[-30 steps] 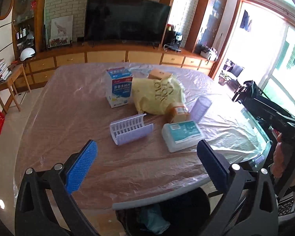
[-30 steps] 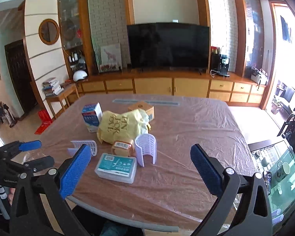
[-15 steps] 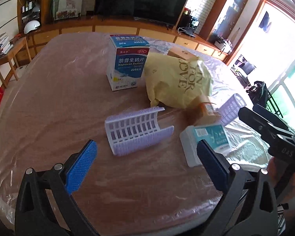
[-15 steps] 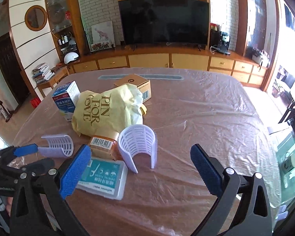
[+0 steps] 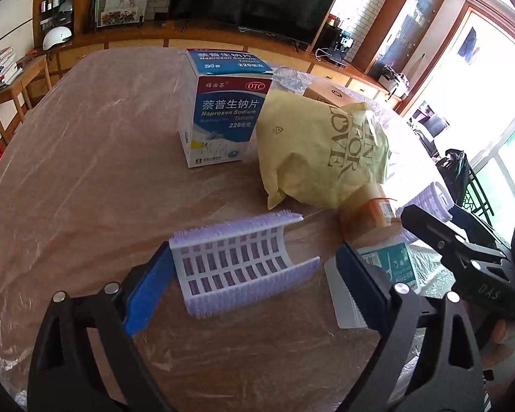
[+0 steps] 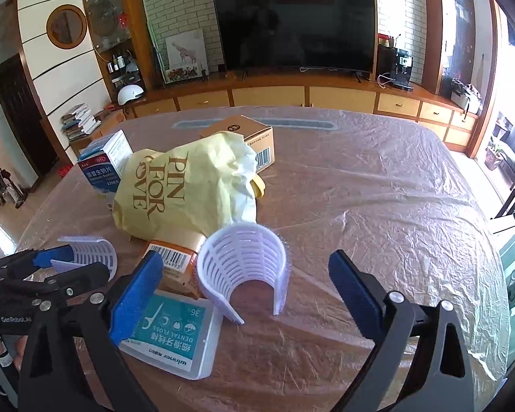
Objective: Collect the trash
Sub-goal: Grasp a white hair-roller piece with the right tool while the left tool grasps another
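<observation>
My left gripper (image 5: 254, 286) is open, its blue pads on either side of a lavender curved plastic grid piece (image 5: 243, 262) lying on the table; the left pad is at its edge. My right gripper (image 6: 245, 293) is open around a second lavender curved grid piece (image 6: 245, 262) standing on its edges. A yellow crumpled bag (image 5: 322, 154) (image 6: 189, 192), a blue-white medicine box (image 5: 223, 106) (image 6: 103, 168), an orange small box (image 6: 171, 262), a dental floss box (image 6: 175, 336) (image 5: 391, 269) and a brown carton (image 6: 247, 134) lie close by.
The table (image 6: 377, 206) is covered in clear plastic film. A TV (image 6: 295, 27) and wooden cabinets stand behind it. A side table with books (image 5: 7, 72) is at the left. The right gripper's black body (image 5: 470, 261) reaches in beside the left one.
Both grippers moved forward and down over the table. The left now straddles the flat-lying grid piece, the right straddles the standing one. The bin seen below the table edge is out of view.
</observation>
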The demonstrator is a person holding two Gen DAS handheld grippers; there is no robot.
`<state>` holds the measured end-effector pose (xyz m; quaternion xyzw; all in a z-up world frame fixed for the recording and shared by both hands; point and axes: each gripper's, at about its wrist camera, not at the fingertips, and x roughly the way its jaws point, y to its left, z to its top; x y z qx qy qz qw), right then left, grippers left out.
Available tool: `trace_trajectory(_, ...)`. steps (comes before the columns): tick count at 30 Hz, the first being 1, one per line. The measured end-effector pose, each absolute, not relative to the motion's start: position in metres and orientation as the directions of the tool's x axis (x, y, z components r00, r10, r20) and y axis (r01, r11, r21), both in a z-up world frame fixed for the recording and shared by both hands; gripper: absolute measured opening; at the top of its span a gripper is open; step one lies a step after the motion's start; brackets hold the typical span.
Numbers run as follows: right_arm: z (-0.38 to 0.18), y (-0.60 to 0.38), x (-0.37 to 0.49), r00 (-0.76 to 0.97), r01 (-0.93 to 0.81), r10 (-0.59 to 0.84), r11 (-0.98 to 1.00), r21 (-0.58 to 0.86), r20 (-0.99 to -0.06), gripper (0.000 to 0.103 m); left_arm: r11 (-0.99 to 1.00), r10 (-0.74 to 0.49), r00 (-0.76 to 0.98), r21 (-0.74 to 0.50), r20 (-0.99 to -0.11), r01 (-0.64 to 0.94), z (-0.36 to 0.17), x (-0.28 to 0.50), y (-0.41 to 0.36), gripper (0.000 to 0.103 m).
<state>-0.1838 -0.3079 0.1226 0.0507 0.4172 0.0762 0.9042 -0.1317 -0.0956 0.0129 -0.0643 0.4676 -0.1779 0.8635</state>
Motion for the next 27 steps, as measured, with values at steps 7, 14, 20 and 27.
trace_trajectory(7,0.120,-0.314,-0.181,0.628,-0.107,0.254,0.964,0.241,-0.736,0.085,0.927,-0.373,0.496,-0.292,-0.784,0.235,0.015,-0.131,-0.094,0.086)
trace_trajectory(14,0.119,-0.312,-0.183,0.639,-0.122,0.240,0.970,0.212,-0.731,0.084,0.942,-0.325,0.513,-0.226,-0.795,0.247,0.014,-0.139,-0.105,0.086)
trace_trajectory(20,0.122,-0.310,-0.183,0.630,-0.150,0.270,0.962,0.228,-0.728,0.067,0.943,-0.321,0.522,-0.214,-0.790,0.256,0.012,-0.139,-0.106,0.083)
trace_trajectory(27,0.127,-0.318,-0.184,0.619,-0.151,0.328,0.941,0.302,-0.714,0.045,0.930,-0.363,0.516,-0.264,-0.776,0.256,0.013,-0.137,-0.099,0.080)
